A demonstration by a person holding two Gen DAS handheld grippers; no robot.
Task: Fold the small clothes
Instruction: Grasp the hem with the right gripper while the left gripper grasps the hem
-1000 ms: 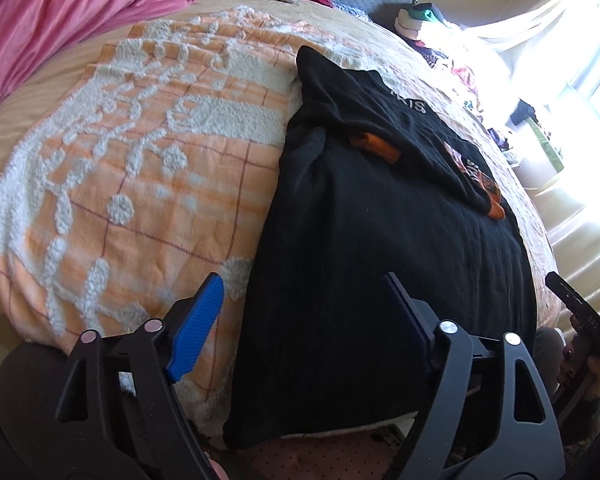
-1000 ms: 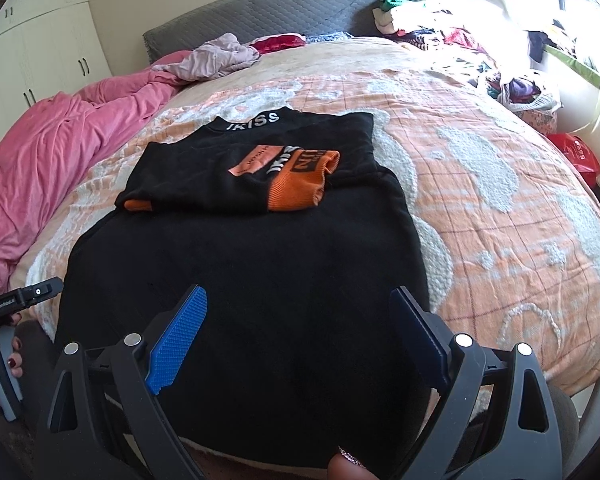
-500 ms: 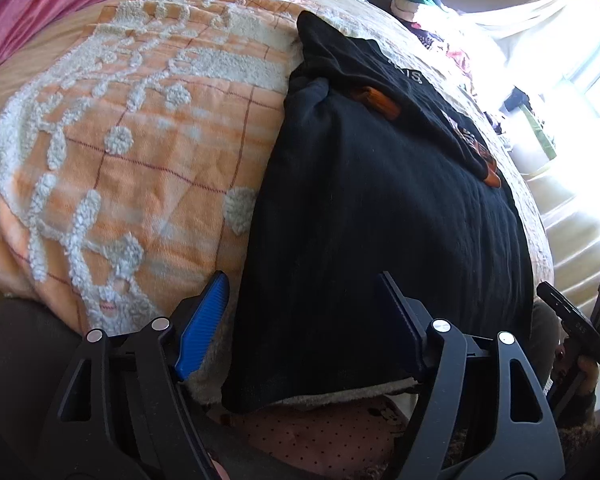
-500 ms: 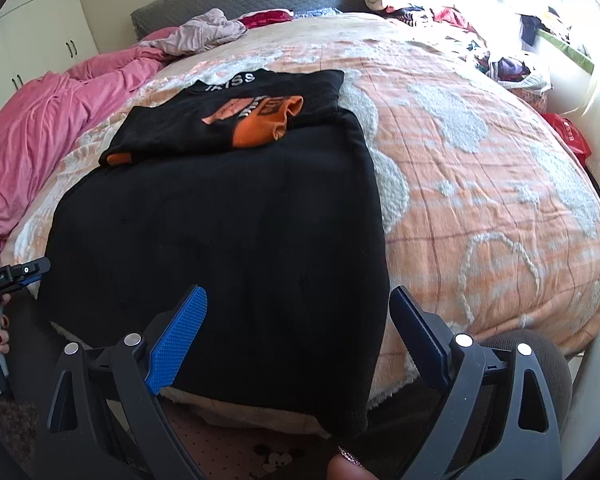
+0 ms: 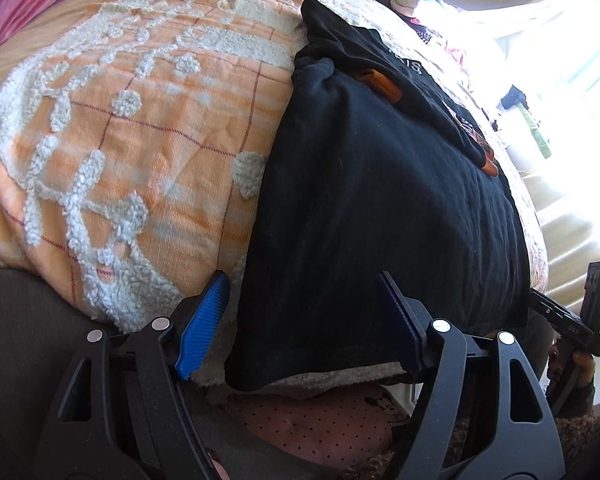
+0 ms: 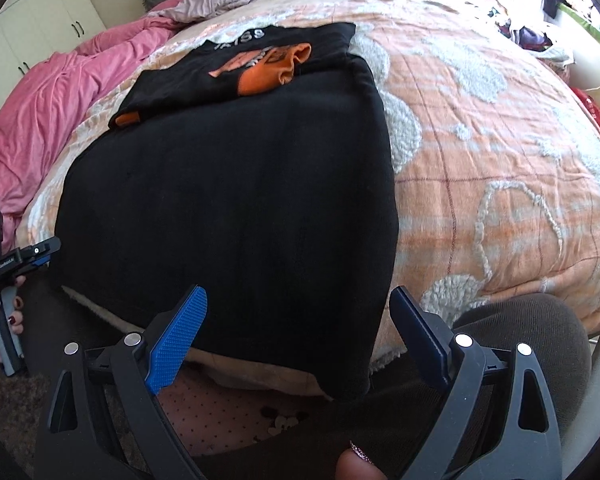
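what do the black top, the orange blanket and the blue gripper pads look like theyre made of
Black top: soft matte knit, likely cotton jersey or fleece; it drapes limply over the bed edge, no sheen.
Orange blanket: thin woven cloth with raised white tufts, fluffy and looped like chenille or sherpa.
Blue gripper pads: seemingly hard plastic or rubber, moulded with a fine grid texture.

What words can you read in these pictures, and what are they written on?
"KISS": white letters on the collar of the black top, at about; a letter before the K is unclear.
Orange print on the top's chest: too crumpled to read.
White lettering on the left handheld tool: too small to read.
White marking on the right handheld tool: too small to read.
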